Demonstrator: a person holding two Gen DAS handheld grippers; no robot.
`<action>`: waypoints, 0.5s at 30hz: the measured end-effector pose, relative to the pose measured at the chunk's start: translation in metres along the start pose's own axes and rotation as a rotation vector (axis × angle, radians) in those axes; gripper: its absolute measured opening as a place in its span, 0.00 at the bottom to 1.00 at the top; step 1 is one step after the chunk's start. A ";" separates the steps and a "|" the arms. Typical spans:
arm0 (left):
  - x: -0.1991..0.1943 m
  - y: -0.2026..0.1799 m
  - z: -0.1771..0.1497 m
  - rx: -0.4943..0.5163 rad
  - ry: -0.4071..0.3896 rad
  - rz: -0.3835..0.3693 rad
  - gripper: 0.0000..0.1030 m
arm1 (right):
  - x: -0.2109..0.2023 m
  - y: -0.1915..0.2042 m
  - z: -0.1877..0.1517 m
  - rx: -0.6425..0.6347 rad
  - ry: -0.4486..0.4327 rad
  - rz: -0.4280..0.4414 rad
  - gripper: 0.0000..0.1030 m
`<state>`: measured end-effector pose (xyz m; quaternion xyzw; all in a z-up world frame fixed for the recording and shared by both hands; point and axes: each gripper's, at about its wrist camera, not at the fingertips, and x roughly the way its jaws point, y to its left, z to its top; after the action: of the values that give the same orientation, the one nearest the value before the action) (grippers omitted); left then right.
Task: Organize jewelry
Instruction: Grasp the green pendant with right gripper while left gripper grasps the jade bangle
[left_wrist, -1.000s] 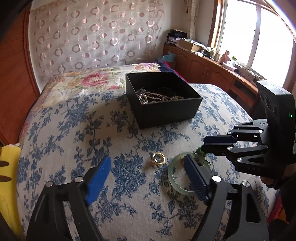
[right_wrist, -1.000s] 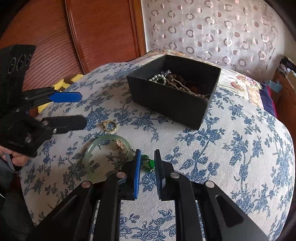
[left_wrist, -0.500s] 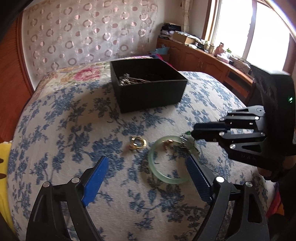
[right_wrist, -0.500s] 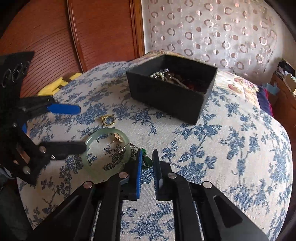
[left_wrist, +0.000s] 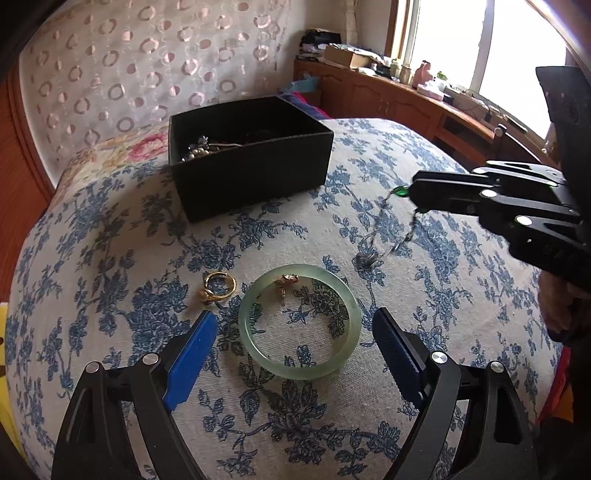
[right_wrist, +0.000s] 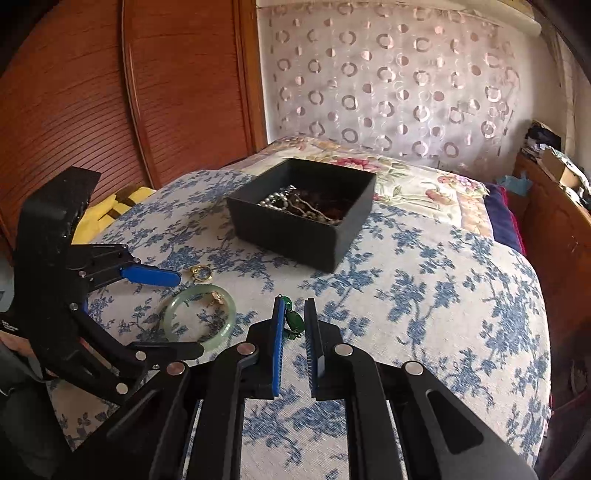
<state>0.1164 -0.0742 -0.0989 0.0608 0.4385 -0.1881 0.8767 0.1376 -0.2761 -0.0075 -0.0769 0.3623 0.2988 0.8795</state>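
A pale green jade bangle (left_wrist: 299, 321) lies on the blue-flowered bedspread, with a small gold earring (left_wrist: 286, 282) on its far rim and a gold ring (left_wrist: 219, 286) to its left. My left gripper (left_wrist: 295, 343) is open, its blue fingers straddling the bangle just above the cloth. My right gripper (right_wrist: 294, 325) is shut on a green-beaded necklace (right_wrist: 293, 320); in the left wrist view its chain (left_wrist: 388, 236) hangs from the raised tips to the bed. The black jewelry box (left_wrist: 251, 155) holding pearls stands behind.
A wooden headboard (right_wrist: 110, 92) and a lace curtain (right_wrist: 388, 74) stand behind the bed. A wooden cabinet (left_wrist: 406, 99) with clutter runs under the window at right. A yellow object (right_wrist: 110, 210) lies at the bed's left edge.
My right gripper has lifted the green-beaded necklace off the bedspread, its chain trailing. My left gripper has moved right, so its open fingers now flank the bangle.
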 end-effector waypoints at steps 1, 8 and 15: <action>0.002 0.000 0.000 -0.002 0.005 0.000 0.80 | -0.001 -0.001 -0.001 0.002 0.000 -0.002 0.12; 0.010 -0.010 0.006 0.033 0.014 0.041 0.80 | -0.005 -0.009 -0.007 0.019 -0.006 -0.014 0.12; 0.007 -0.009 0.005 0.029 -0.006 0.053 0.67 | -0.008 -0.011 -0.007 0.023 -0.015 -0.015 0.12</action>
<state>0.1205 -0.0863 -0.1006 0.0844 0.4315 -0.1711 0.8817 0.1352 -0.2918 -0.0081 -0.0672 0.3584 0.2886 0.8853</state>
